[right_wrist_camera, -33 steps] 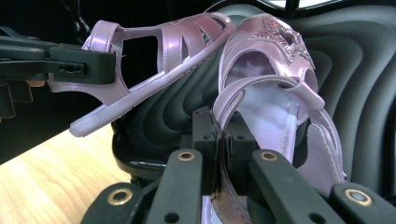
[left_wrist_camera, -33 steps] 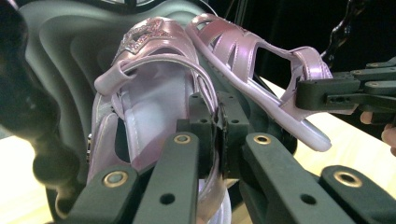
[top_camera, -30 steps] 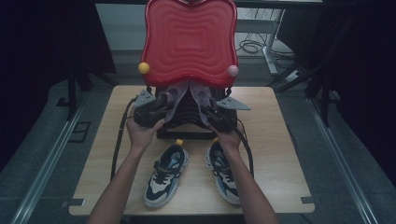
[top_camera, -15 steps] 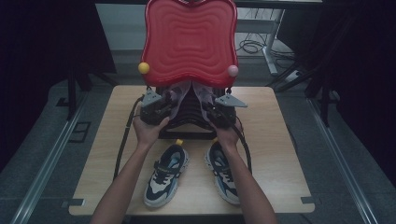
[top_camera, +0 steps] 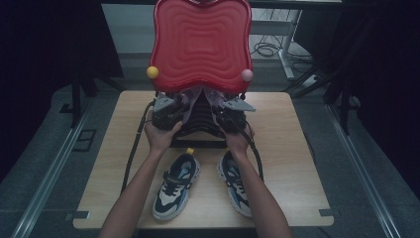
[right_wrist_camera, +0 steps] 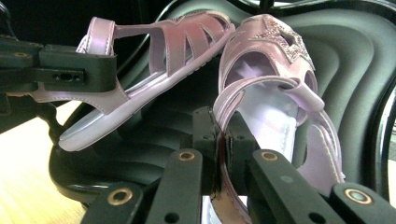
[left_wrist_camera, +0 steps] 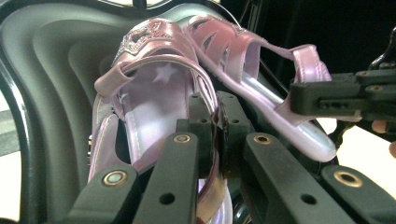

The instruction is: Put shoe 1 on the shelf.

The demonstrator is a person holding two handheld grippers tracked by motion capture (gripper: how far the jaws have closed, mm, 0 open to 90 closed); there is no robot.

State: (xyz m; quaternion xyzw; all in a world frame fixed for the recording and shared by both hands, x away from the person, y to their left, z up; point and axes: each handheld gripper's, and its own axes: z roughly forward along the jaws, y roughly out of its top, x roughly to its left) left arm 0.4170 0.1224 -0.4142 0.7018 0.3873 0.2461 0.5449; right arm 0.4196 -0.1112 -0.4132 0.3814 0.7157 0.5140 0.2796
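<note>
Nearest the person, a pair of sneakers is lying in front of the open red case. Beyond them, the left gripper is pinching the heel strap of one pink sandal inside the case. Beside it, the right gripper is pinching the strap of the other pink sandal.

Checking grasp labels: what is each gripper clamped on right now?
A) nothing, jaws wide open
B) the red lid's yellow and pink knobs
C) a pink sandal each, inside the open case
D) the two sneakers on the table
C: the left gripper pinches the side strap of one pink sandal, and the right gripper pinches the strap of the other sandal, both inside the dark case.
</note>
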